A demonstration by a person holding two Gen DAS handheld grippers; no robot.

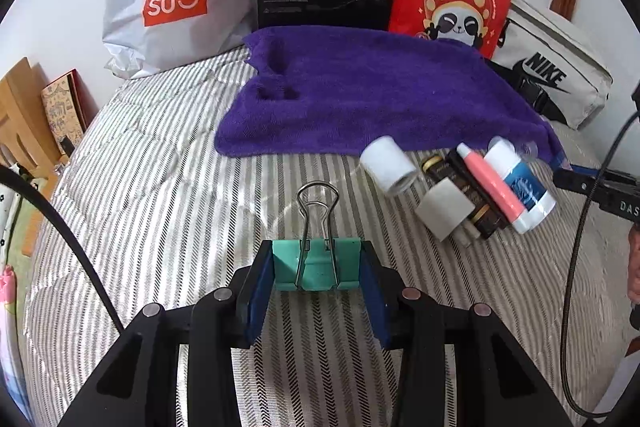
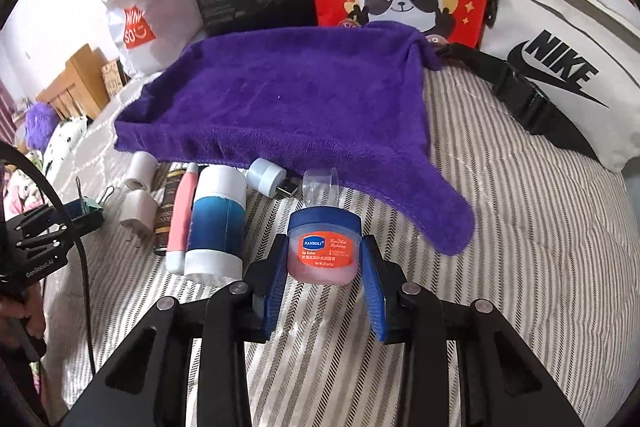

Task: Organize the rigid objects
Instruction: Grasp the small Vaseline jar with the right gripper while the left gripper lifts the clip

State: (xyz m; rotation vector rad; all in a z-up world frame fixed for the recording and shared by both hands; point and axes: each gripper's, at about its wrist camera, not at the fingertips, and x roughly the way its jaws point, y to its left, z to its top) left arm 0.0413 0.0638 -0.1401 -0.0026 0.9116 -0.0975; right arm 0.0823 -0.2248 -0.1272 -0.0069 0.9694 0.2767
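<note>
While the left gripper (image 1: 318, 269) clamps a green binder clip (image 1: 316, 265) | right gripper (image 2: 324, 259) pinches the lip-balm jar (image 2: 323, 247) upright over the striped bedcover (image 2: 500, 267) | purple towel (image 2: 280, 99) just ahead | sorted row (image 2: 200, 219) to its left.

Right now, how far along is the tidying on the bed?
Done: nothing is on the purple towel yet. In hand: left gripper clamps the green binder clip; right gripper grips the lip balm jar. Left: the white-and-blue bottle, pink tube and the small items around them.
</note>
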